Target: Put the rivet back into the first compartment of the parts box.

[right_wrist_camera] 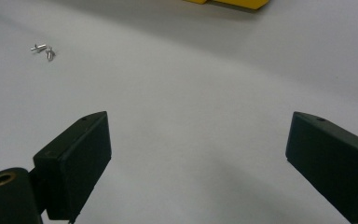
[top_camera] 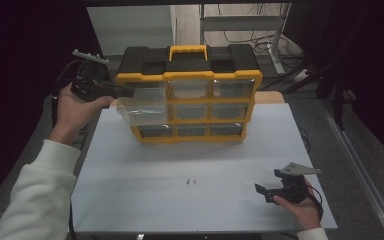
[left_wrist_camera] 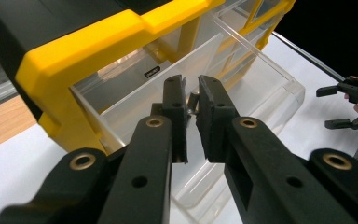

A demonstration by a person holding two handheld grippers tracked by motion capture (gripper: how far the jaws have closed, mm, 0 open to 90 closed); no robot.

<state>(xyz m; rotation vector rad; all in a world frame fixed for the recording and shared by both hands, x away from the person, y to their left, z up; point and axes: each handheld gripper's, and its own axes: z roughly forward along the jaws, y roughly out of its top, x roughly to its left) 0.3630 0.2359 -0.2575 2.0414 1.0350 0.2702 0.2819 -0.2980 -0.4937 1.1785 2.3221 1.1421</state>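
Note:
A yellow and black organizer (top_camera: pixel 187 75) with clear drawers stands at the back of the white mat. Its top-left clear drawer (top_camera: pixel 142 107) (left_wrist_camera: pixel 242 88) is pulled out. My left gripper (top_camera: pixel 129 91) (left_wrist_camera: pixel 192 93) hovers over that open drawer, shut on a small grey screw (left_wrist_camera: pixel 193 101) pinched between its tips. Two small screws (top_camera: pixel 191 181) (right_wrist_camera: pixel 44 49) lie loose on the mat in front of the organizer. My right gripper (top_camera: pixel 261 192) (right_wrist_camera: pixel 198 154) rests low at the mat's front right, open with nothing between its jaws.
The white mat (top_camera: pixel 180 210) covers a grey table, with a wooden strip (top_camera: pixel 270 96) behind the organizer at the right. A metal frame and cables (top_camera: pixel 260 35) stand farther back. The other drawers of the organizer are pushed in.

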